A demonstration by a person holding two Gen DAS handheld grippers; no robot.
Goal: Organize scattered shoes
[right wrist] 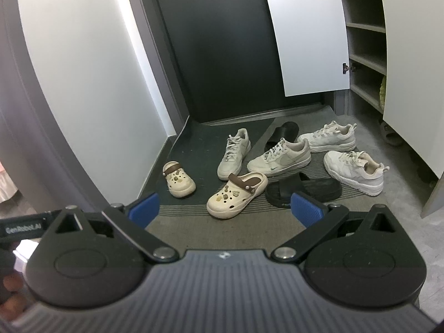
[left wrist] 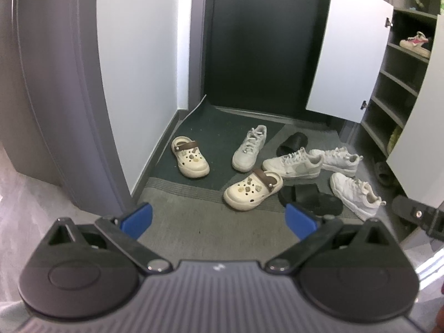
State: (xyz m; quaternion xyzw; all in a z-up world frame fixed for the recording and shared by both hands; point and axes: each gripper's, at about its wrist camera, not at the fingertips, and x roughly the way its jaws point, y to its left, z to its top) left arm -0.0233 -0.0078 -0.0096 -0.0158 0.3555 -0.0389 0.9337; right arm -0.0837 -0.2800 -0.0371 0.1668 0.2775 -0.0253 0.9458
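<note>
Dark door (left wrist: 263,41) fills the back of the entry, white wall (left wrist: 138,55) to its left, open shoe cabinet (left wrist: 399,88) on the right with one white door panel (left wrist: 349,52) swung out. Cabinet shelves mostly bare; a pink-and-white sneaker (left wrist: 416,43) sits on an upper shelf, something yellow-green lower down, too hidden to tell what. Dark green mat (left wrist: 216,133) and a ribbed grey mat (right wrist: 194,208) cover the floor, shoes scattered over both. Four white sneakers: one (left wrist: 249,148) pointing toward the door at centre, one with a grey swoosh (left wrist: 294,163) lying crosswise just right of it, two more (left wrist: 337,158) (left wrist: 355,191) further right near the cabinet, near each other. Two cream clogs with brown straps and charms: one (left wrist: 190,156) alone by the left wall, the other (left wrist: 251,190) at centre front, its heel touching or nearly touching the swoosh sneaker. Black slide (left wrist: 310,198) lies just right of the front clog, a second black slide (left wrist: 291,144) tipped up behind the swoosh sneaker. Another dark sandal (right wrist: 390,134) on the floor at the cabinet base. Left claw (left wrist: 219,217) spread wide, blue pads (left wrist: 137,219) apart, holding nothing, over bare mat short of the shoes. Right claw (right wrist: 226,209) also wide and empty, its right pad overlapping the front black slide in view, contact unclear.
</note>
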